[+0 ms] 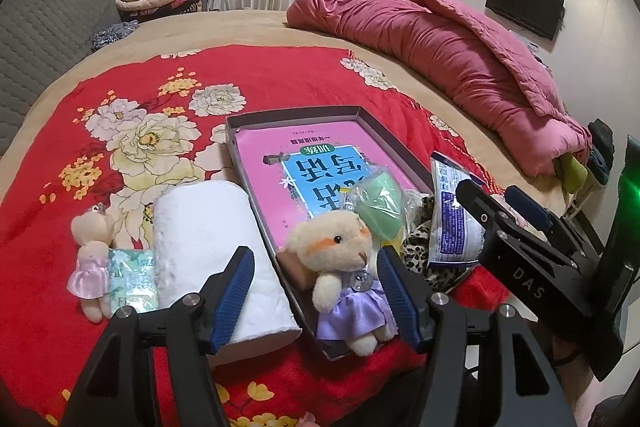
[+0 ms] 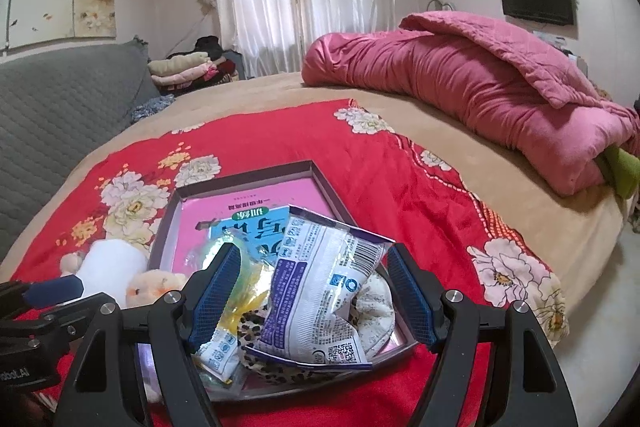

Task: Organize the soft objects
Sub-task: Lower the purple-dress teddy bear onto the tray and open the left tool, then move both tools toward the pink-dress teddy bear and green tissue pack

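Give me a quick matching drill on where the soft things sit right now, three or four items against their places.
Things:
1. bear in purple dress
2. bear in pink dress
3. white paper roll
4. blue-and-white packet

Places:
A. lying on the red blanket directly left of the box
B. between the fingers of the right claw
C. at the near end of the box, between the left claw's fingers
D. farthest left, beside a small green pack

Pairs: 1-C, 2-D, 3-A, 4-B
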A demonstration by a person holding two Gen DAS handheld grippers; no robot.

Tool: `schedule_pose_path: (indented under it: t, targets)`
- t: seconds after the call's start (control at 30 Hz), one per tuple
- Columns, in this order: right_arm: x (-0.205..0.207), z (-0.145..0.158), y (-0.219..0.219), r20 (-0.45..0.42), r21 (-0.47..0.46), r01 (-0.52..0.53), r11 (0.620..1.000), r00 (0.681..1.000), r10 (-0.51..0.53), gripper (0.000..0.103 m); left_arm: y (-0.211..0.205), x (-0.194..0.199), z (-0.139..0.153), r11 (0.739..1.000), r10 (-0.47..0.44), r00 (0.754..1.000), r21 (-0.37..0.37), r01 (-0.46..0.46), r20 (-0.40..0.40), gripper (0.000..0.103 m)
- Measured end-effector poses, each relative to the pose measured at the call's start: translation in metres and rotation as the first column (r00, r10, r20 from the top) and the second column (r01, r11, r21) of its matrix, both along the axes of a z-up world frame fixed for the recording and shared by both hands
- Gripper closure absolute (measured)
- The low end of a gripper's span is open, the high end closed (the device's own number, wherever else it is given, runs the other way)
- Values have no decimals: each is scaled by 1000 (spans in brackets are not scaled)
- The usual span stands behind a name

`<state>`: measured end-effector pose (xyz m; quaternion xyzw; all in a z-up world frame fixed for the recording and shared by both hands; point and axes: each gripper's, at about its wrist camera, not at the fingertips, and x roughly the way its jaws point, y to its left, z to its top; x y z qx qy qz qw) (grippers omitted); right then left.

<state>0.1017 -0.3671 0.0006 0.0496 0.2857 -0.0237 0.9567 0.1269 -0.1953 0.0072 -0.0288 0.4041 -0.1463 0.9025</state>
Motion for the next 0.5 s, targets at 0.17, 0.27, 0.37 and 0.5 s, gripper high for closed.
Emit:
schedule_pose_path:
  t: [0.17, 0.27, 0.37, 0.5]
  targets:
    - [-3, 4, 4, 4, -1, 1, 1000, 1000, -1, 26, 4, -4, 5, 1000, 3, 1000, -1, -3, 8, 40]
    - [-5, 7, 7, 7, 1, -3, 1000, 1000, 3, 26, 7, -6, 8, 1000, 5, 1000, -1, -5, 13, 40]
    - [-7, 10, 11, 12, -10, -11, 1000, 1000, 11, 26, 10, -8, 10, 1000, 10, 1000, -5, -10, 14, 40]
    - [-11, 14, 18, 23, -25, -15, 1000, 1000, 15, 26, 16, -11, 12, 1000, 18, 1000, -11, -17, 17, 40]
